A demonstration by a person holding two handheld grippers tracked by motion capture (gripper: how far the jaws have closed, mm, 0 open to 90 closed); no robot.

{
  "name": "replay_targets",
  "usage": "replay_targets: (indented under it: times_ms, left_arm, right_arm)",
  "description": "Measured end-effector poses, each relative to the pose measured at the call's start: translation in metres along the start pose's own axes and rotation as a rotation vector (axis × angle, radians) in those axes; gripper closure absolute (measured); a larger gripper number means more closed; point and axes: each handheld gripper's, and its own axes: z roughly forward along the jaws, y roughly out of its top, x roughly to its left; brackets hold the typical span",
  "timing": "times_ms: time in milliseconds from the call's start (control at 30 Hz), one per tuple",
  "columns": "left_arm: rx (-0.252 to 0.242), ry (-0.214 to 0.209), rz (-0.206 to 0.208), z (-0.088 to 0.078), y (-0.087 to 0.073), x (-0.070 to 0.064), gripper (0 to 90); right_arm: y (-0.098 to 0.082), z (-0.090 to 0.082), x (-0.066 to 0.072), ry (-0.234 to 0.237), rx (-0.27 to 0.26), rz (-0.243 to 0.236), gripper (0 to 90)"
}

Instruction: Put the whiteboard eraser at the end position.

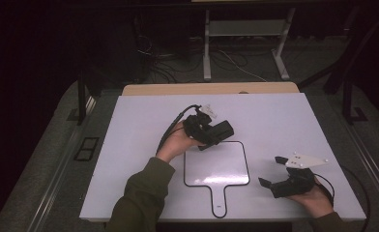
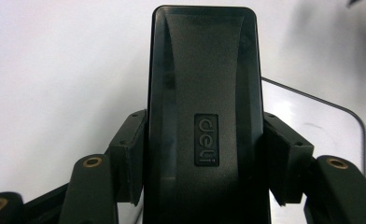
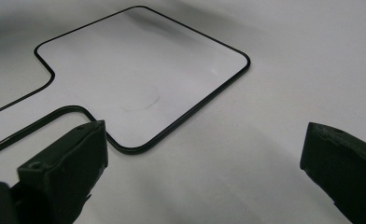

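"deli" eraser (image 2: 204, 121) between left tongs (image 2: 204, 154)

Black eraser (image 2: 204, 116) with embossed black logo. White paddle board (image 1: 216, 164), thin black border. White table (image 1: 129, 145). Black grippers; olive green sleeve (image 1: 139, 198).

Left tool (image 1: 215, 133) is up off the table, forearm in a green sleeve angling inward, its jaws clamped tight on both sides of what it carries. Right tool (image 1: 274, 171) sits low near the table's front edge, jaws spread wide apart.
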Motion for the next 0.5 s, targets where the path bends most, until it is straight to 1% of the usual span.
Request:
replay_targets:
  times_ms: [33, 133, 200, 233, 333, 400, 433, 467, 500]
  left_arm:
    - [0.005, 0.005, 0.003, 0.000, 0.000, 0.004, 39.3]
    - [-0.003, 0.020, -0.023, 0.000, 0.000, 0.013, 39.3]
    - [0.014, 0.027, -0.025, 0.001, 0.002, 0.019, 39.3]
    - [0.025, 0.035, -0.015, 0.001, 0.003, 0.023, 39.3]
    - [0.034, 0.052, -0.031, 0.002, 0.007, 0.031, 39.3]
    - [0.044, 0.064, -0.031, 0.004, 0.010, 0.037, 39.2]
    - [0.039, 0.068, -0.042, 0.005, 0.011, 0.039, 39.2]
    - [0.042, 0.070, -0.040, 0.006, 0.012, 0.042, 39.3]
    - [0.036, 0.074, -0.056, 0.008, 0.013, 0.044, 39.3]
  right_arm:
    - [0.000, 0.000, 0.000, 0.001, 0.000, -0.004, 0.0]
    - [-0.001, -0.001, 0.000, 0.000, -0.001, 0.001, 0.0]
    - [-0.001, 0.000, -0.001, 0.001, -0.001, 0.001, 0.0]
    - [0.000, 0.000, 0.000, 0.001, 0.000, 0.002, 0.0]
    - [0.000, 0.000, 0.000, 0.002, 0.001, -0.002, 0.0]
    - [0.000, 0.000, 0.000, 0.002, 0.001, -0.001, 0.0]
    - [0.000, 0.000, 0.000, 0.003, 0.000, 0.000, 0.0]
    - [0.000, 0.000, 0.001, 0.003, 0.001, 0.002, 0.0]
    - [-0.001, 0.000, 0.000, 0.002, 0.002, 0.002, 0.0]
